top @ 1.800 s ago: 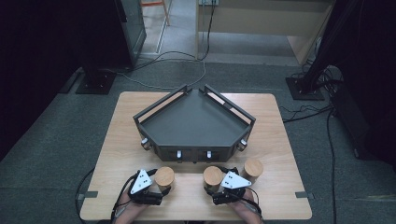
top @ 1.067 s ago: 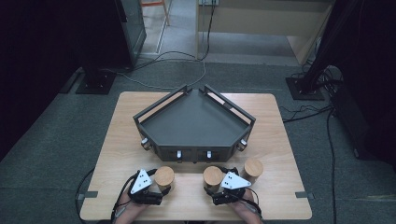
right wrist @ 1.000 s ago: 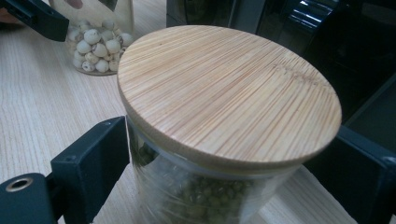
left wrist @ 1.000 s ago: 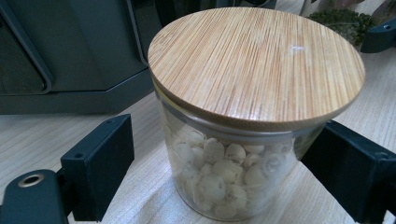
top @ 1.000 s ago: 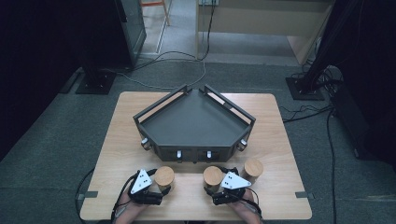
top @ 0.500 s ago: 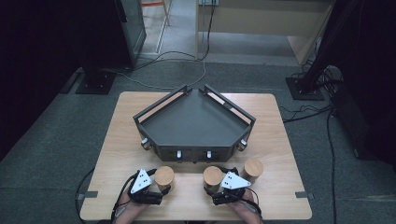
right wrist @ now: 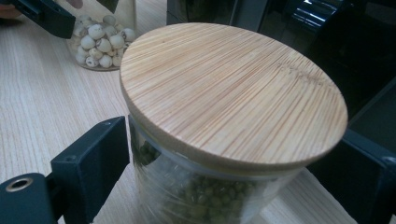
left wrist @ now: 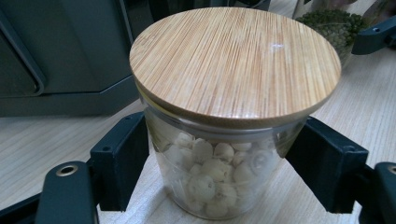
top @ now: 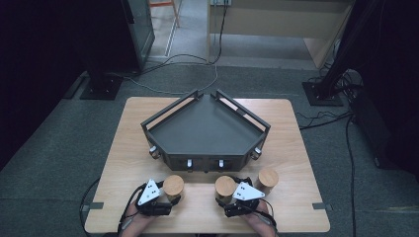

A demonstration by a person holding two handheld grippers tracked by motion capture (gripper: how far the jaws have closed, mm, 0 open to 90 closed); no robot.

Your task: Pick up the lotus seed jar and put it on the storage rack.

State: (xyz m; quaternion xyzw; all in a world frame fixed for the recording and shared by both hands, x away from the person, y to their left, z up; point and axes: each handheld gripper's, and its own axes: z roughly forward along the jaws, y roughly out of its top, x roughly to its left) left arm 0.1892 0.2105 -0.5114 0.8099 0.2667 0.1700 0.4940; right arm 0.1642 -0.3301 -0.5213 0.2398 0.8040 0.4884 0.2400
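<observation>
Two lidded glass jars sit low in the high view's frame, each between a claw's jaws. Left claw (left wrist: 219,172) has just been closing and pinches the jar of pale seeds (left wrist: 210,177); right claw (right wrist: 224,186) brackets the jar of green beans (right wrist: 201,196), pad contact unclear. Grasping seems underway; next probably comes lifting toward the dark tray (top: 163,129) on the surface (top: 296,148), keeping both upright.
</observation>
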